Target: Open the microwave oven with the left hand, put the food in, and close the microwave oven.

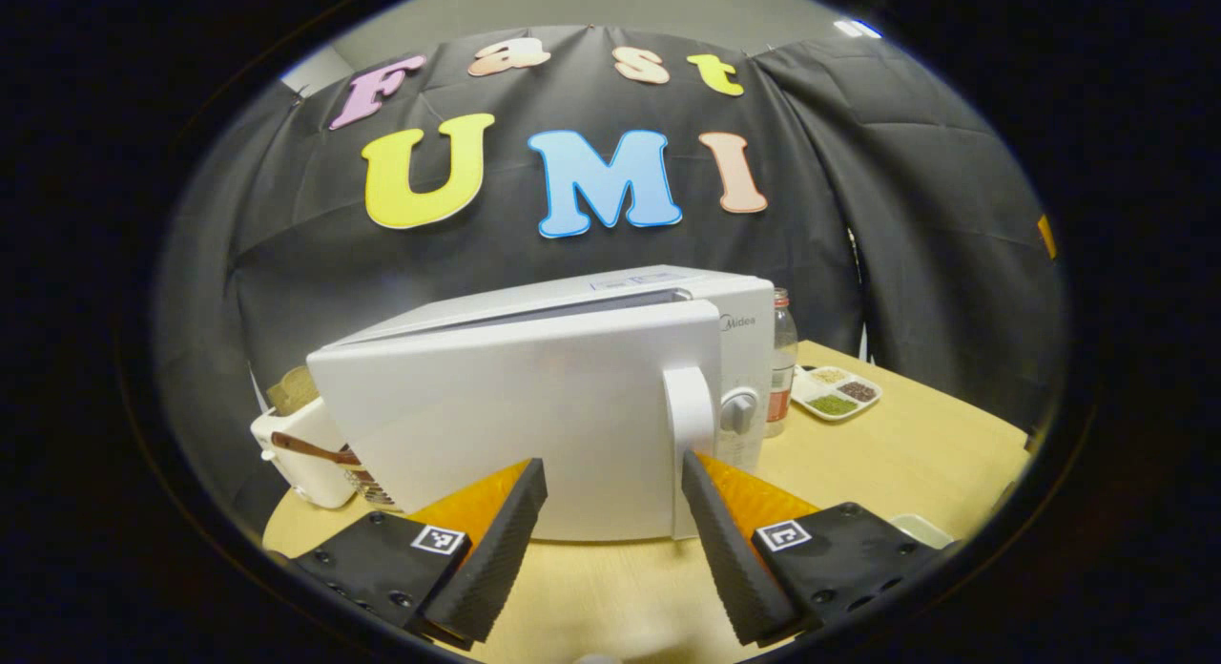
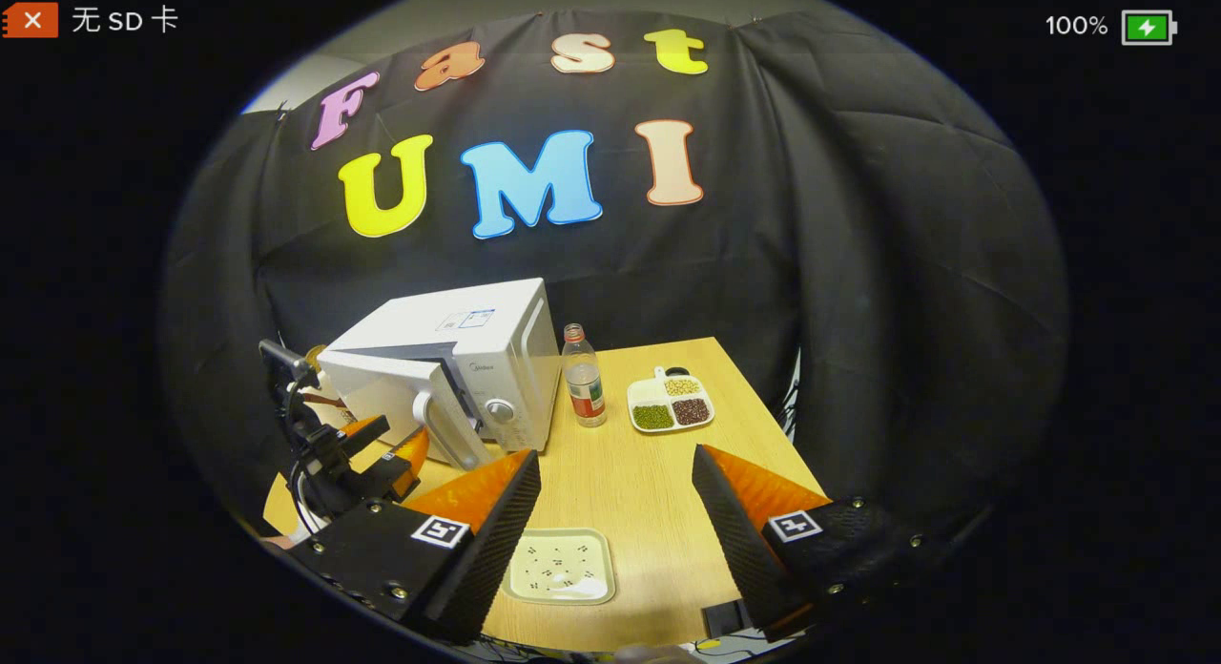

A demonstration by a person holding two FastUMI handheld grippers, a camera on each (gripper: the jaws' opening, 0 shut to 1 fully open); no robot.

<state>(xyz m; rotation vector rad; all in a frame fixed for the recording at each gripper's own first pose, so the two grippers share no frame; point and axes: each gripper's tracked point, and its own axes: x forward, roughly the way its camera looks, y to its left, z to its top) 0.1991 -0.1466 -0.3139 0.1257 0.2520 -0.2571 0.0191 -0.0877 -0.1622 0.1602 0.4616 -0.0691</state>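
The white microwave (image 1: 572, 359) stands on the wooden table (image 1: 897, 454), its door (image 1: 515, 425) swung partly open toward me. My left gripper (image 1: 610, 466) is open just in front of the door; the right finger's tip lies right below the door's upright handle (image 1: 689, 421), and nothing is between the fingers. In the right gripper view the microwave (image 2: 477, 344) is at the back left, with the left gripper (image 2: 391, 443) open by the door handle (image 2: 444, 433). A pale square plate (image 2: 560, 566) with small dark bits of food lies on the table under my open right gripper (image 2: 615, 459).
A clear bottle (image 2: 584, 378) stands right of the microwave, and a divided dish of beans (image 2: 668, 404) lies beyond it. A white appliance (image 1: 305, 454) sits left of the microwave. The table edge (image 2: 763, 425) runs close on the right.
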